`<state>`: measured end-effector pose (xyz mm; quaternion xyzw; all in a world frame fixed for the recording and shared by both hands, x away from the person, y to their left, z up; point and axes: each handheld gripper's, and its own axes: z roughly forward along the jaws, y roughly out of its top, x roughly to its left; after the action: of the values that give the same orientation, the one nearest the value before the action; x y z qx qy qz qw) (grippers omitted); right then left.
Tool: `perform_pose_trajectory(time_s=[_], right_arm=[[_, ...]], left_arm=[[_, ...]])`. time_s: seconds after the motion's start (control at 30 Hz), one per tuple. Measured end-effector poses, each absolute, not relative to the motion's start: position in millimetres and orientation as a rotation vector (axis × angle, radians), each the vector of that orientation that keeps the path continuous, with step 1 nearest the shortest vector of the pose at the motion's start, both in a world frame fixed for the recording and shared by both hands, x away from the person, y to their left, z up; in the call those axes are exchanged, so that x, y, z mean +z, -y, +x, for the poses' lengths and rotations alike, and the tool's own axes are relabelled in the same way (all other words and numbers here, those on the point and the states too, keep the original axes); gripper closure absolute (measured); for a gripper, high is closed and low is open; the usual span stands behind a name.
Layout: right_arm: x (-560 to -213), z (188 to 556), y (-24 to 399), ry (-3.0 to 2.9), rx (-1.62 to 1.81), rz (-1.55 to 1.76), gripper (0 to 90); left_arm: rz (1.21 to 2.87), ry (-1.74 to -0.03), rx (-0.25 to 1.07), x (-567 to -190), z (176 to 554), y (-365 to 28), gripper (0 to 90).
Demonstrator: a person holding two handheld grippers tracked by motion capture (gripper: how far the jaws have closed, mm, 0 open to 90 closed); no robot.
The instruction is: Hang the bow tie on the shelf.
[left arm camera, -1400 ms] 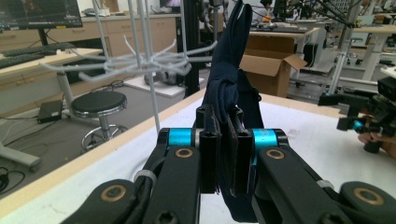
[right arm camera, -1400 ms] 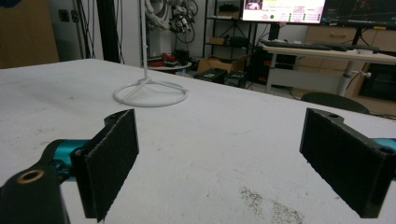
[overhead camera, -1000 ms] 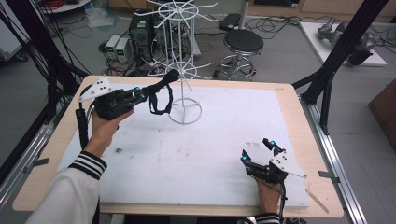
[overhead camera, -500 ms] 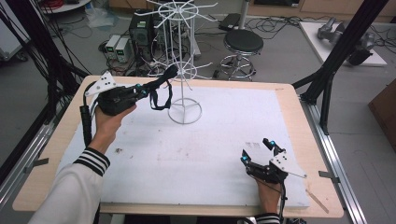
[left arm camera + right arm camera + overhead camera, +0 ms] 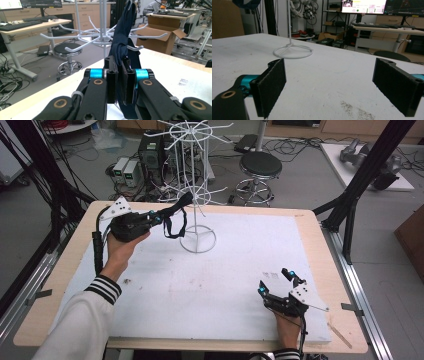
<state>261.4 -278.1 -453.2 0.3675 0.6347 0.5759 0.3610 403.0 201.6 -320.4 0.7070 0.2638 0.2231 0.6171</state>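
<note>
The wooden surface point(image 5: 60, 285), covered by a white mat point(image 5: 225, 270), carries a white wire hook rack point(image 5: 197, 195) standing on its ring base near the far edge. A dark navy strap-like garment point(image 5: 123, 37), possibly a sock or band, is held up against the rack's lower tier of hooks; whether it already rests on a hook cannot be told. It is clamped between the fingers point(image 5: 111, 80) of the left gripper point(image 5: 159, 218), which are closed to a narrow gap on the fabric. The hanging step is judged to be under way but unfinished: the item remains gripped, so seating it on a hook and releasing it are left. The right gripper point(image 5: 275, 282) is rested on the mat near the front right corner, well apart from the rack, its fingers point(image 5: 272, 85) spread wide and holding nothing. The neighbouring hook arms are judged the likeliest obstruction. A black stool point(image 5: 260, 167) and cabling are seen on the floor beyond.
</note>
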Motion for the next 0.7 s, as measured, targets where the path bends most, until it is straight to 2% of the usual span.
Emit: perform_pose_trajectory(time_s=[0.27,0.37,0.6,0.7], right_arm=[[-453.3,261.7,278.9,-1.633,1.496,0.954,10.8],[-453.3,261.9,279.1,-1.632,1.494,0.949,10.8],[-453.3,262.0,279.4,-1.631,1.496,0.953,10.8],[-453.3,261.8,279.0,-1.629,1.492,0.95,10.8]], left_arm=[[1.65,-0.618,0.496,-322.6,411.3,-201.4,84.0],[1.683,-0.624,0.502,-324.6,412.5,-200.3,80.4],[1.712,-0.639,0.525,-328.0,411.1,-196.8,46.1],[1.699,-0.65,0.522,-331.3,410.0,-198.0,26.2]])
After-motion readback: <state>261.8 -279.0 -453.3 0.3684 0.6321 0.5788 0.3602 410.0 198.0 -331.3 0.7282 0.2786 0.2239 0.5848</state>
